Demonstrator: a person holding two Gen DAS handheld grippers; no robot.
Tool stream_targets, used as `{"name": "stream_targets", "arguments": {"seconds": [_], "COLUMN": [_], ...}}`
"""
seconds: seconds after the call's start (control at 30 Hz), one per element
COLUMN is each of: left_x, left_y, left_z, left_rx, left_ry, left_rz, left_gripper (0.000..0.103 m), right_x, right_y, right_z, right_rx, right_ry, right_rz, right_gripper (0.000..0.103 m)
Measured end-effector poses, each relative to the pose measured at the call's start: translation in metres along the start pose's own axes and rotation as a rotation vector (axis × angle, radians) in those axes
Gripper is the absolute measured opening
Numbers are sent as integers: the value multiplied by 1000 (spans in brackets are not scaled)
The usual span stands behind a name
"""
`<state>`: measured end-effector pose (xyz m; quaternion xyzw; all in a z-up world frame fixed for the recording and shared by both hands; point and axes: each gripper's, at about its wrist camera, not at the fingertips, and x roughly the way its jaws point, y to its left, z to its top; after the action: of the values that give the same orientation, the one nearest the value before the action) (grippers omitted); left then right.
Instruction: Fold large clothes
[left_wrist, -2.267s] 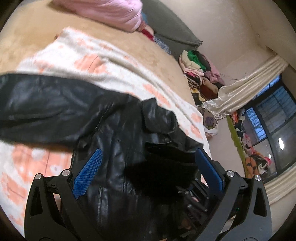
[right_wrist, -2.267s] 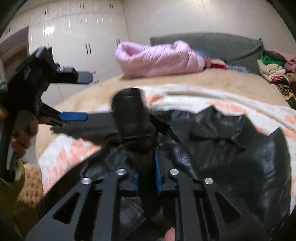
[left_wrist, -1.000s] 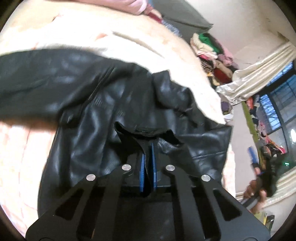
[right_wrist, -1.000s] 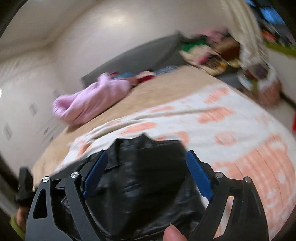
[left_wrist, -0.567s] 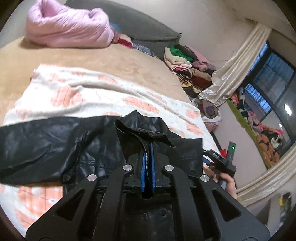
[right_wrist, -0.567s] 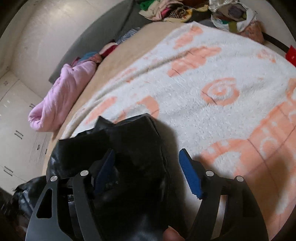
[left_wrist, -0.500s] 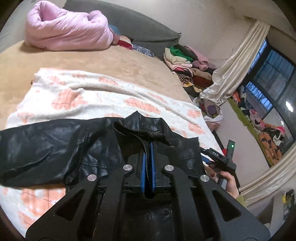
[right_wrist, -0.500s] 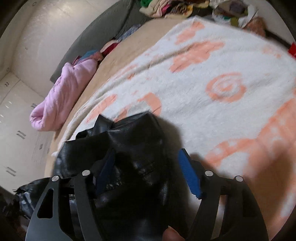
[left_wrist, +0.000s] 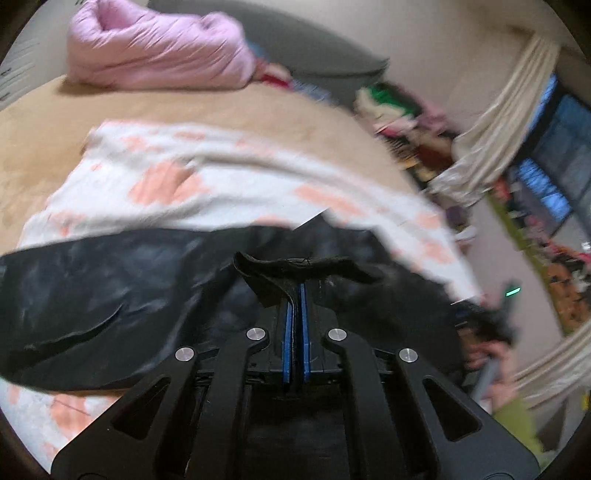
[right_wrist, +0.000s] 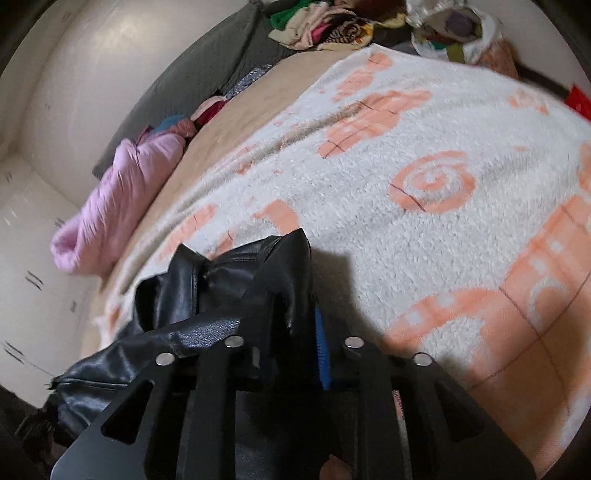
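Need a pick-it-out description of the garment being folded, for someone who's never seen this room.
Start at the bed's white fleece blanket with orange swirls. On its near part lies the glossy black leather jacket, both claws pinching its edges. It is the only dark, shiny item; the pink puffer coat by the headboard is matte and pale.

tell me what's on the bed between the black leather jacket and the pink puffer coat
In the left wrist view, a white blanket with orange patterns comes first beyond the black leather jacket, then bare tan bedcover up to the pink puffer coat.
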<state>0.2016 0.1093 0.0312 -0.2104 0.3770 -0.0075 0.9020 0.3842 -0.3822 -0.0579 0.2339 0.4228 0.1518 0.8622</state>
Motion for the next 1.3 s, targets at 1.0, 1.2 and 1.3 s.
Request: {"name": "stream_targets", "arguments": {"seconds": [1.0,1.2,1.3], "left_x": [34,42,35], "left_y": [32,39,37], "left_z": [-44,-47,-43], "left_rx": [105,83,95], "left_ry": [99,123,122], "left_rz": [47,38,33], "left_gripper": [5,7,11], "right_x": [-32,-27,-45], "right_y": [57,48,65], "right_z": [-78,-77,-77], "right_rx": [-366,-331,-366], "right_ry": [75,69,15], "right_rz": [-219,-215,-209], "right_gripper": [55,53,61]}}
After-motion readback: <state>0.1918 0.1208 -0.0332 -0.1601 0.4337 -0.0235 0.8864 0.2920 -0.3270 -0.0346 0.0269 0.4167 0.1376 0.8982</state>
